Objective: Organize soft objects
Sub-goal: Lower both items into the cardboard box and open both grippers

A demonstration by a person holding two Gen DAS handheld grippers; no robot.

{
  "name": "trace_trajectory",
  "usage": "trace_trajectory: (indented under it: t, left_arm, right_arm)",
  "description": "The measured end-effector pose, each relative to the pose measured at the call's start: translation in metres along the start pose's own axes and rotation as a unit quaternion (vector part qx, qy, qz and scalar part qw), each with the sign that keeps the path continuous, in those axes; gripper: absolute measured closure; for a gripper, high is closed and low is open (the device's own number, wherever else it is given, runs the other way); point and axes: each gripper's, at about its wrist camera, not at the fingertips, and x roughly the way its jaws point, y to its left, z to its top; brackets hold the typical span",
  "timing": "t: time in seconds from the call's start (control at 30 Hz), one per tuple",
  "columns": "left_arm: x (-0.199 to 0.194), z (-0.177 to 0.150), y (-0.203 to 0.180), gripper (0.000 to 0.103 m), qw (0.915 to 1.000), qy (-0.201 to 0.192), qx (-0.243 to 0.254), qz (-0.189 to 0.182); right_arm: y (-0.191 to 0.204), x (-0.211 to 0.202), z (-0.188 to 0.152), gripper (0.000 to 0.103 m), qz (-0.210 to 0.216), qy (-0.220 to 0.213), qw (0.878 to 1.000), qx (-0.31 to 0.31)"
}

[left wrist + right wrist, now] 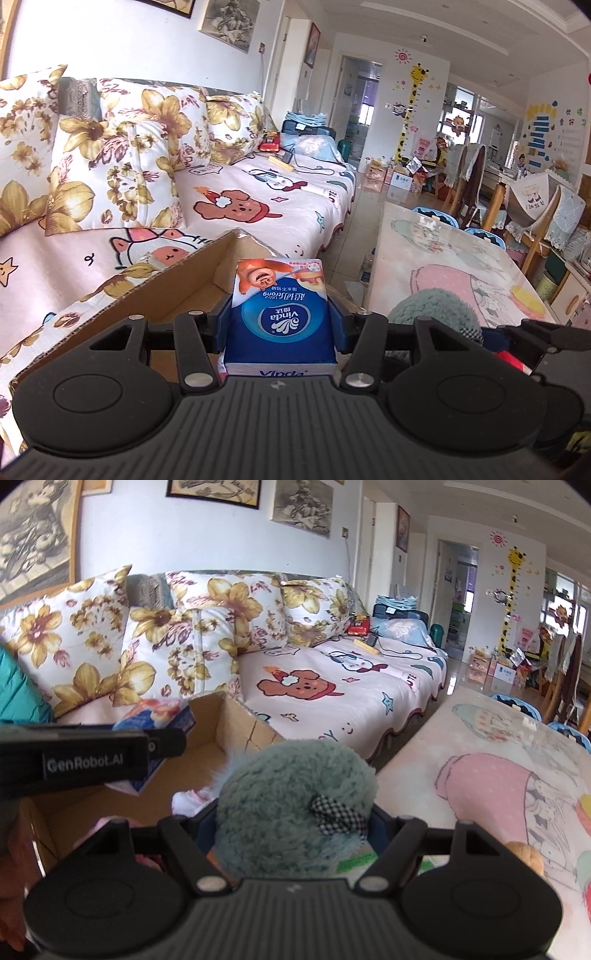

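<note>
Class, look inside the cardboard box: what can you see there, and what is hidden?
Inside the cardboard box, bare brown floor and pale pink-and-white cloth show. The green plush toy and both grippers cover the near part.

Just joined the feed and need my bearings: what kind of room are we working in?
A home living room, most likely: a sofa with floral cushions, a giraffe height chart on the wall, and dining chairs further back.

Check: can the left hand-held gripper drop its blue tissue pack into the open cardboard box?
Probably yes: the left hand-held gripper holds the blue tissue pack above the open cardboard box; nothing blocks the opening.
</note>
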Motion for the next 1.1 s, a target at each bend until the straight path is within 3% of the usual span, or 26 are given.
trace_trajectory:
  t: [0.13, 0.2, 0.7, 0.87, 1.1]
  left_arm:
    - [-0.003, 0.002, 0.004, 0.041, 0.9998, 0.0, -0.016, 0.012]
    - [-0.005, 0.002, 0.005, 0.046, 0.9995, 0.0, -0.024, 0.019]
    - [-0.01, 0.001, 0.005, 0.047, 0.9979, 0.01, -0.054, 0.034]
    - [-0.014, 0.002, 0.007, 0.039, 0.9972, 0.006, -0.064, 0.039]
    - [-0.014, 0.002, 0.006, 0.021, 0.9965, 0.005, -0.073, 0.04]
  right_arm:
    - [0.011, 0.015, 0.004, 0.027, 0.011, 0.004, 1.0, -0.016]
    - [0.015, 0.022, 0.006, 0.027, 0.017, 0.006, 1.0, -0.019]
    - [0.052, 0.07, 0.01, 0.025, 0.077, 0.027, 0.996, -0.038]
    - [0.069, 0.068, 0.01, 0.01, 0.136, 0.017, 0.989, -0.057]
    - [0.07, 0.053, 0.006, 0.007, 0.128, 0.011, 0.989, -0.076]
